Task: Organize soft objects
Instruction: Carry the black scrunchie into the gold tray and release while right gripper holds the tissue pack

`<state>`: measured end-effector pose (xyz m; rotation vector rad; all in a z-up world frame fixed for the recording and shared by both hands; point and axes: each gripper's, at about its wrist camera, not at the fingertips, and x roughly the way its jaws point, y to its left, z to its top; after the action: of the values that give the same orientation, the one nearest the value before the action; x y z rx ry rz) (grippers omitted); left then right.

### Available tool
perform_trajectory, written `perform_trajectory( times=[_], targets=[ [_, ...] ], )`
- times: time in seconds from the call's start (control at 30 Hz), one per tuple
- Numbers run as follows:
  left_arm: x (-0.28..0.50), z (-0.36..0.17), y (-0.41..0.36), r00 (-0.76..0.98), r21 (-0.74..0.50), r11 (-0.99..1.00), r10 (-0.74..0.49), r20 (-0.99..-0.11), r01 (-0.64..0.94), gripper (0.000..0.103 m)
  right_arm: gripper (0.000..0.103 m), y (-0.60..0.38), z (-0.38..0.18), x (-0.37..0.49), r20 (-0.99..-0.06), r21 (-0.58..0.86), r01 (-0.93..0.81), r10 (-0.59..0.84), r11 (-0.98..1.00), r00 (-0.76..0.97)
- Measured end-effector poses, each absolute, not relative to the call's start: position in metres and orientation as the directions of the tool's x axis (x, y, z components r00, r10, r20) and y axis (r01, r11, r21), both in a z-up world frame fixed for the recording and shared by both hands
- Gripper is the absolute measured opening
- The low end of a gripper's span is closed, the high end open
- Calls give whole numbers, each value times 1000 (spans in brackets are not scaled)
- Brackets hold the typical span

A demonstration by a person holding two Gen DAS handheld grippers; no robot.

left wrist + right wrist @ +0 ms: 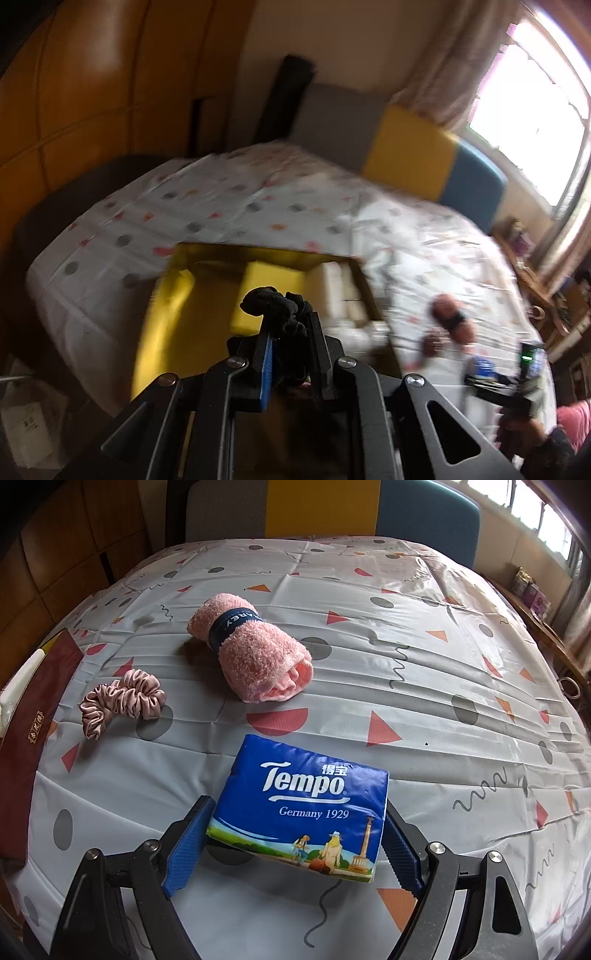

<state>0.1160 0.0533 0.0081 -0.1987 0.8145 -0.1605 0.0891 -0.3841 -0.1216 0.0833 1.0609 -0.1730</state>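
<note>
Progress looked maybe halfway. Left claw (pixel 286 325) was clenched on a black scrunchie (pixel 275 304) above the yellow box (pixel 166 332), which already held some stuff. Right claw (pixel 295 834) was grasping the tissue pack (pixel 303 805) down on the table (pixel 461 686). Pink towel (pixel 251 653) and pink scrunchie (pixel 120 701) lay unsorted.

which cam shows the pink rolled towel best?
Right wrist. The pink towel lies sharp and whole on the tablecloth, its dark band readable, beyond the tissue pack in the right gripper. Left wrist shows only a small motion-blurred pink blob near the frame's right side.
</note>
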Motion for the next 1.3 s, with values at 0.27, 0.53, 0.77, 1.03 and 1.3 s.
perform_trajectory(
  times=[0.27,0.53,0.77,1.03,1.3],
  targets=[
    [168,-37,75,582,-238,971,-192,-790,-4,15,86,-385,-122,90,-874,-16,180,-101,983,475],
    [208,-54,71,567,-196,981,-163,-807,1,16,86,-384,-122,89,-874,-18,180,-102,984,475],
    [242,-77,72,523,-137,990,-101,-846,-31,36,86,-384,-123,90,-874,-20,178,-103,984,474],
    [237,-69,82,546,-118,992,-69,-835,-55,45,86,-384,-123,90,-874,-21,178,-104,984,475],
    [177,-33,66,649,-82,997,-52,-759,-16,46,85,-383,-124,91,-872,-29,177,-112,984,476]
  ],
)
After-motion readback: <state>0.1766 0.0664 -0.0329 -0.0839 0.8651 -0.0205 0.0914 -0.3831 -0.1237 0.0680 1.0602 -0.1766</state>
